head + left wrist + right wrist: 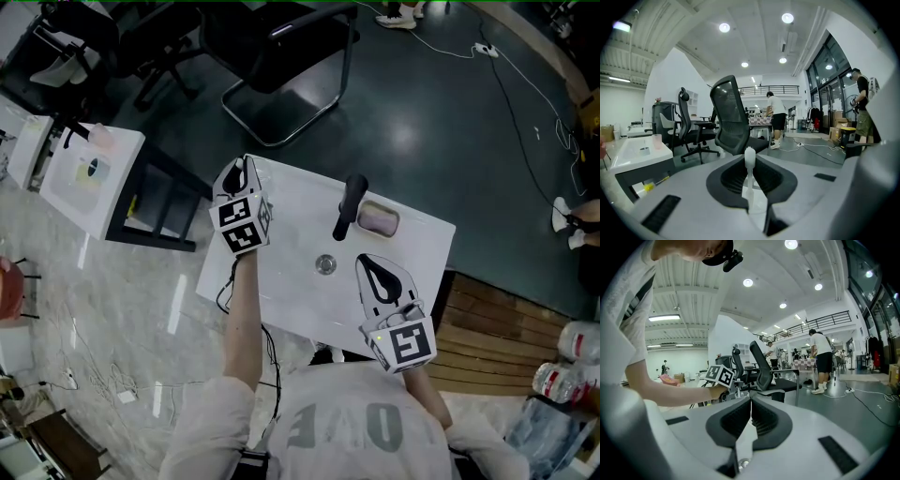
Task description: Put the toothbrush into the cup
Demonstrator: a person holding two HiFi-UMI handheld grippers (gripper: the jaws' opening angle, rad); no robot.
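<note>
Two grippers, one toothbrush. Your left gripper [238, 175], at the white table's [281, 291] far left edge, is clamped narrowly on the white toothbrush [749, 161]. Its long axis runs up the gap between the jaws, head uppermost; whether it stands upright or leans forward is hard to judge. Your right gripper [750, 404] has its jaws pressed together on nothing. What seems to be the cup [378, 220] lies towards the far right edge, well apart from the brush, with a black object [352, 206] just beside it. Bare tabletop lies between.
</note>
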